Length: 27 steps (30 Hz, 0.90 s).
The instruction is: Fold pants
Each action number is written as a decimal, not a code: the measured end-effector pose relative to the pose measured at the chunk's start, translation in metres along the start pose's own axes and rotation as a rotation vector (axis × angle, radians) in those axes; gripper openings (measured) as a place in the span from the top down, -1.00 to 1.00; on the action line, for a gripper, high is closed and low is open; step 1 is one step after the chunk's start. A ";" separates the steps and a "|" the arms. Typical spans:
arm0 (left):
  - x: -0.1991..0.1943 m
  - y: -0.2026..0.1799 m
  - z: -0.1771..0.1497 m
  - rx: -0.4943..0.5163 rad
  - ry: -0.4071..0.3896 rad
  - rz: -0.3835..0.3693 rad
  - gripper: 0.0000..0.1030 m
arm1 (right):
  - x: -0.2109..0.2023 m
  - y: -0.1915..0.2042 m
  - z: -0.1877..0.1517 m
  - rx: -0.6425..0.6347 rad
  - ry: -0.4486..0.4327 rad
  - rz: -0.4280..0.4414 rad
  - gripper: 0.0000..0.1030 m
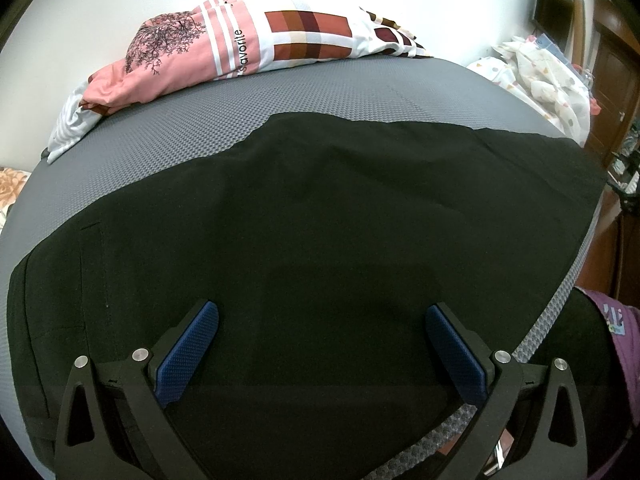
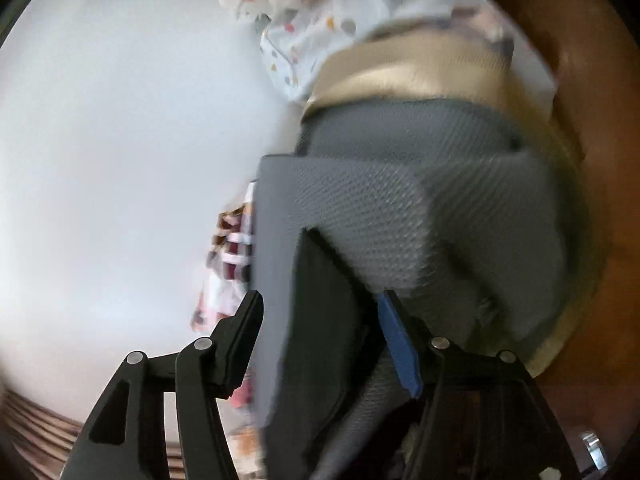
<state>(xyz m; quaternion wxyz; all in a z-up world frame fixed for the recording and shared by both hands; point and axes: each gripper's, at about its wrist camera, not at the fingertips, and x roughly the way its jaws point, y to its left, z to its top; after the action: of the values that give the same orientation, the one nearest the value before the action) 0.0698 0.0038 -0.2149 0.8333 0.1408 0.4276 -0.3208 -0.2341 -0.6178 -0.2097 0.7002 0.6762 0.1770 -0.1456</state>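
The black pants (image 1: 320, 220) are matt woven cloth, smooth, lying on a grey mattress (image 1: 192, 120) of dimpled mesh fabric. Behind the pants, a pink-and-white printed quilt (image 1: 224, 44) looks like soft cotton. The left hand-held gripper (image 1: 320, 354) is matt black plastic with knurled blue pads (image 1: 188, 356) and shiny metal pins.

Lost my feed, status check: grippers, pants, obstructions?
Left gripper open, over black pants spread on grey mattress. Right gripper open at mattress corner. Pink bedding behind pants.

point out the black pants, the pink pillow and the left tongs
black pants (image 1: 320, 208), left wrist view, flat middle of the fabric
pink pillow (image 1: 176, 64), left wrist view, its pink front
left tongs (image 1: 320, 354), left wrist view, midway between the blue tips
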 end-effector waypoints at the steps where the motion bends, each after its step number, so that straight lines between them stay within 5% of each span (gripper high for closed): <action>1: 0.000 0.000 0.001 0.001 0.001 0.001 -0.99 | 0.000 -0.001 -0.002 0.008 0.019 0.001 -0.13; 6: 0.000 0.000 0.001 0.002 0.002 0.000 -0.99 | 0.011 0.001 -0.022 0.006 0.108 0.000 -0.13; 19: 0.000 0.000 0.001 0.002 0.003 0.001 -0.99 | 0.026 0.004 -0.013 0.008 0.094 -0.007 -0.13; 24: 0.000 0.000 0.001 0.003 0.003 0.000 -0.99 | 0.036 0.017 -0.018 -0.026 0.083 0.014 -0.46; 27: 0.000 0.000 0.001 0.005 0.006 0.000 -0.99 | 0.030 0.013 -0.015 -0.023 0.009 -0.019 -0.27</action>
<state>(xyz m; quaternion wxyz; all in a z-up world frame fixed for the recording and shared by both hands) 0.0705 0.0033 -0.2142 0.8316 0.1438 0.4293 -0.3215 -0.2017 -0.6008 -0.2117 0.7056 0.6671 0.1882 -0.1470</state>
